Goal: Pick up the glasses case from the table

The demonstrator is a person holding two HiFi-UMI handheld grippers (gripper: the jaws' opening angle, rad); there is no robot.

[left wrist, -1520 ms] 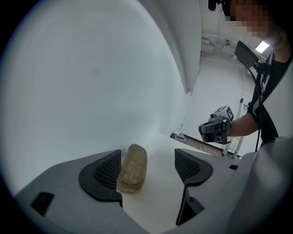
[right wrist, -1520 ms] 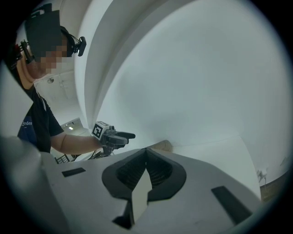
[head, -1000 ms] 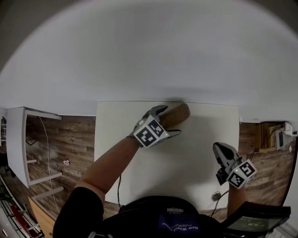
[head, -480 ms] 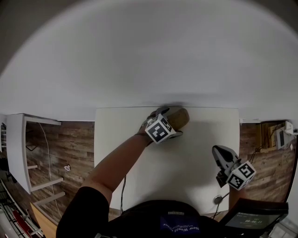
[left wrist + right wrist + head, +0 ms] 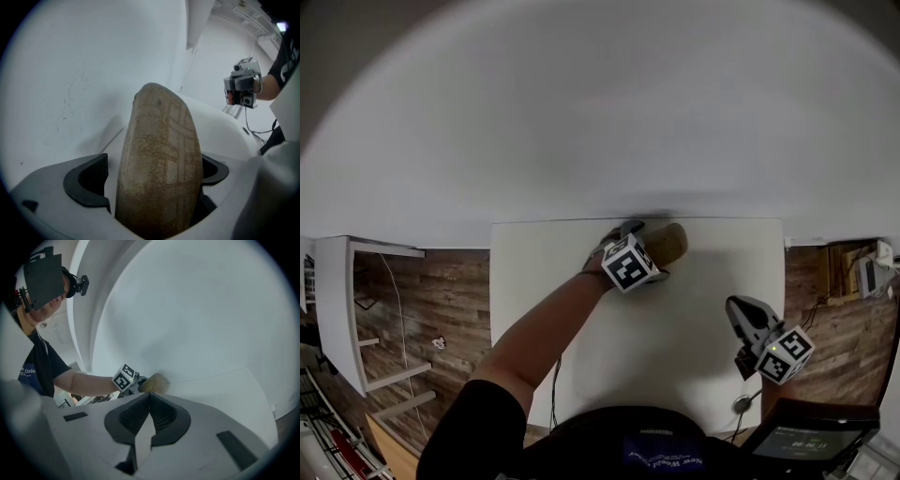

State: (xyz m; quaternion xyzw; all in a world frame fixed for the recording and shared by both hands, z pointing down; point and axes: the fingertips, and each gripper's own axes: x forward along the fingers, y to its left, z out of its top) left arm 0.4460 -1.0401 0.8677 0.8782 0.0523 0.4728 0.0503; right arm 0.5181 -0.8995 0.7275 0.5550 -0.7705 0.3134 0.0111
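Observation:
The glasses case [image 5: 670,241], tan and woven with a rounded end, lies at the far edge of the white table [image 5: 703,309] against the wall. My left gripper [image 5: 649,248] reaches down over it. In the left gripper view the case [image 5: 159,164] fills the space between the wide-open jaws of the left gripper [image 5: 152,176], with a gap at the left pad [image 5: 89,180]. My right gripper [image 5: 741,307] hovers over the table's near right part, apart from the case. The right gripper [image 5: 149,401] has its pads together, and the case [image 5: 154,383] shows far ahead.
A white wall rises directly behind the table's far edge. A white shelf unit [image 5: 337,300] stands on the wooden floor at left. A box [image 5: 848,272] sits on the floor at right. A dark flat object [image 5: 811,445] is near my right side.
My left gripper has sunk toward the far edge and now straddles the case. The right gripper has kept still.

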